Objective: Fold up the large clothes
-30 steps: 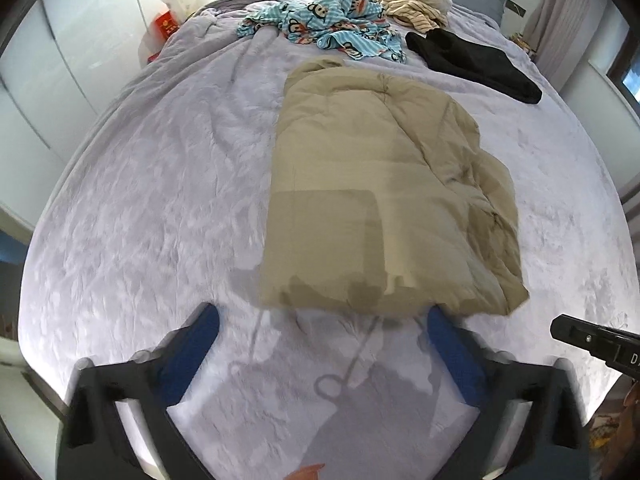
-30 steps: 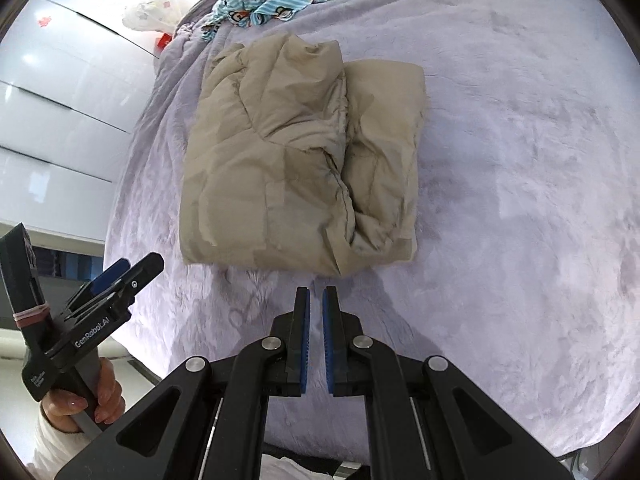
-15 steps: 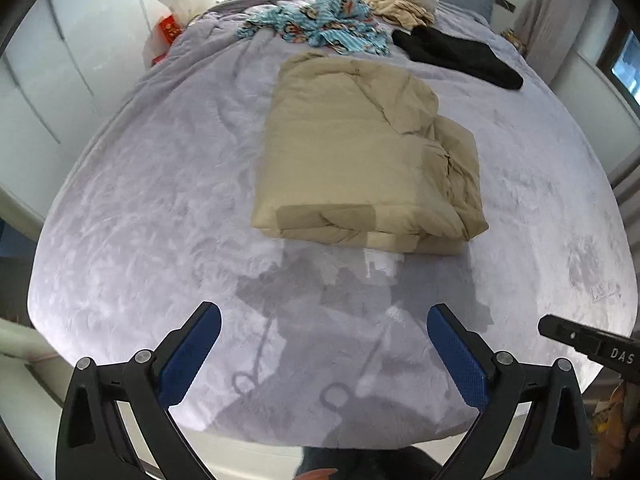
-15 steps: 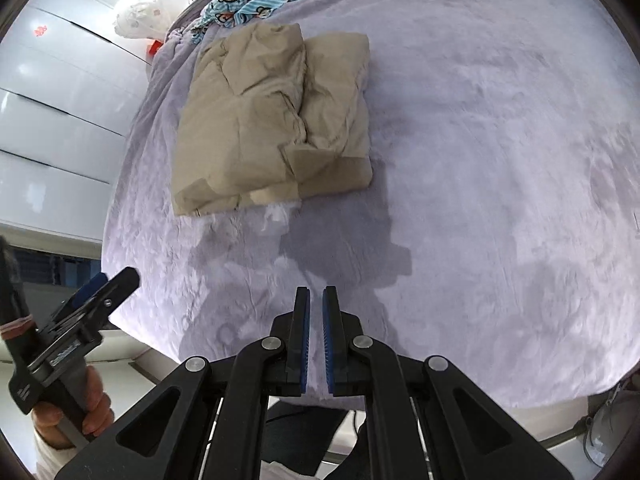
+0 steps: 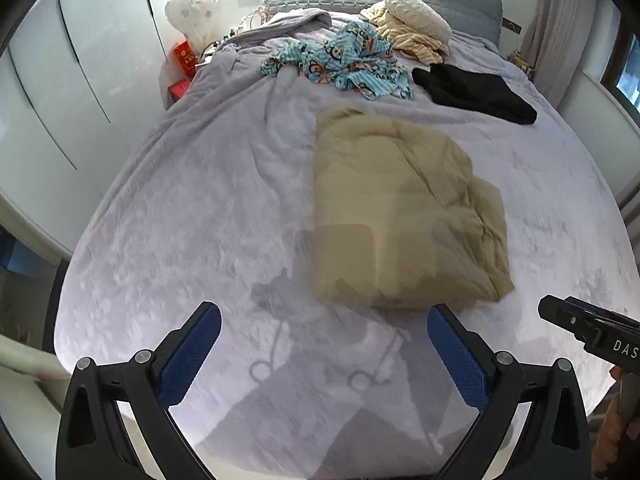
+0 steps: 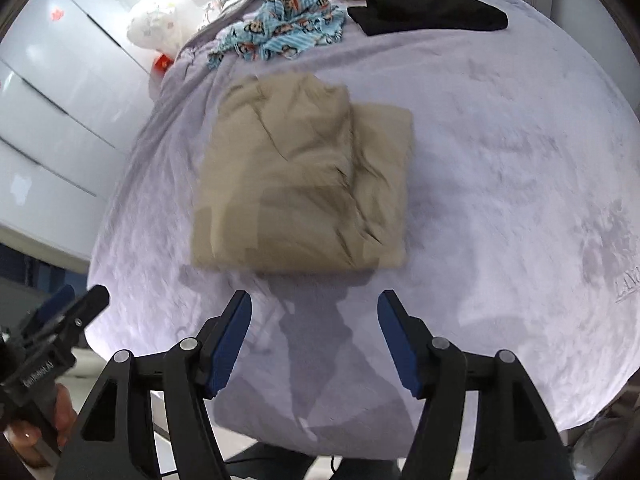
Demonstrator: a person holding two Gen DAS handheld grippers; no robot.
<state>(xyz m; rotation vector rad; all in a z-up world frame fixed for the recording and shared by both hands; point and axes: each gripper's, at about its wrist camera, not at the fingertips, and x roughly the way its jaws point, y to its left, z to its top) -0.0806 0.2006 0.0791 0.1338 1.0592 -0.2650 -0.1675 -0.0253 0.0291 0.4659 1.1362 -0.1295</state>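
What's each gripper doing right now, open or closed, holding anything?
Left gripper: open, holding nothing, above the lilac plush bed cover.
Right gripper: jaws opening, nothing between them; the folded beige padded garment lies apart on the bed.

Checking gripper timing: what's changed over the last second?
The right gripper, shut a second ago, is opening, with nothing between its pads. The left gripper stays wide open and empty. The folded beige garment lies unchanged on the bed.
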